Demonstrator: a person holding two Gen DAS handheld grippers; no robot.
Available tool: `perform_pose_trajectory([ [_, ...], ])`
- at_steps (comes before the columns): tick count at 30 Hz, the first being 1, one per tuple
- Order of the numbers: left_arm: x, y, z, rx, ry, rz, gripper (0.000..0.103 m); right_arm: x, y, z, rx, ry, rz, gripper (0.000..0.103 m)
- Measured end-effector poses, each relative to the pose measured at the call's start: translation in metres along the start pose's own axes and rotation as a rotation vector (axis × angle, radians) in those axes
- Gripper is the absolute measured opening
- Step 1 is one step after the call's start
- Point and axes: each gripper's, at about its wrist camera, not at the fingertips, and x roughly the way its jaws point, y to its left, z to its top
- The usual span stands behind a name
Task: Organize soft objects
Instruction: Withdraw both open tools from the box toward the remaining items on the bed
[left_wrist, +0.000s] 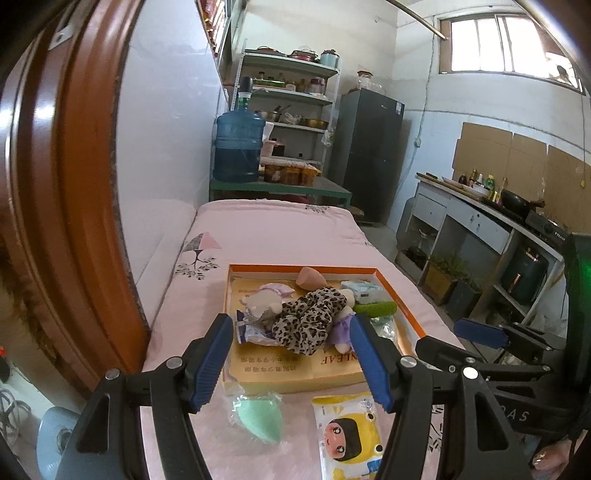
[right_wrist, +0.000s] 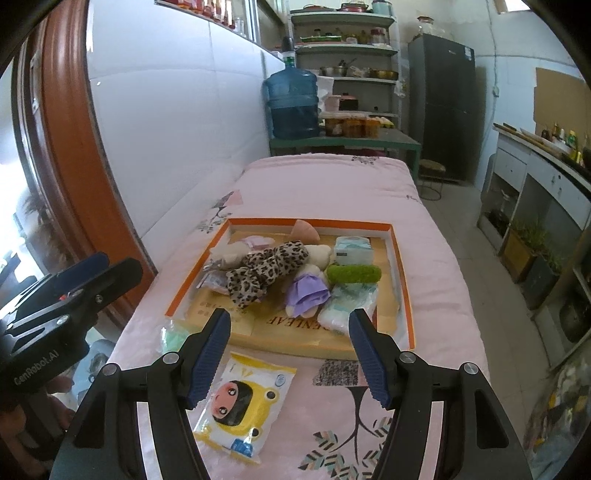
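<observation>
An orange-rimmed shallow box (left_wrist: 400, 297) (right_wrist: 400, 258) lies on the pink bed cover. In it are a leopard-print cloth (left_wrist: 306, 321) (right_wrist: 266, 271), a plush doll in a purple dress (left_wrist: 341, 326) (right_wrist: 308, 295), a green roll (left_wrist: 375, 308) (right_wrist: 354, 274), tissue packs (right_wrist: 351, 247) and a peach sponge (left_wrist: 310, 278) (right_wrist: 304, 230). In front of the box lie a yellow cartoon wipes pack (left_wrist: 349, 434) (right_wrist: 242, 404) and a wrapped mint-green sponge (left_wrist: 258, 417) (right_wrist: 173, 338). My left gripper (left_wrist: 291, 363) and my right gripper (right_wrist: 290, 358) both hover open and empty above these two.
A brown door frame (left_wrist: 66, 184) stands at the left. Beyond the bed are a blue water jug (left_wrist: 238, 146) on a green table, metal shelves and a dark fridge (left_wrist: 371, 155). A kitchen counter (left_wrist: 480, 218) lines the right side. Pink cover (right_wrist: 332, 184) stretches behind the box.
</observation>
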Motion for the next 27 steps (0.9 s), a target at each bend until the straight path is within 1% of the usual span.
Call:
perform_pose_trajectory([
  [12,-0.024,0.022,-0.014,-0.031,-0.034,0.028,0.065,-0.001,0.019,-0.015,0.001,0.019,0.011,0.068],
  [15,-0.024,0.027,-0.018,-0.042,-0.031,0.033,0.065,0.004,0.022,-0.021,0.013,0.035,0.005,0.074],
  [21,-0.024,0.039,-0.031,-0.070,-0.015,0.032,0.065,0.019,0.025,-0.037,0.047,0.081,0.015,0.074],
  [27,-0.019,0.046,-0.043,-0.087,0.006,0.031,0.065,0.039,0.024,-0.054,0.065,0.125,0.007,0.074],
])
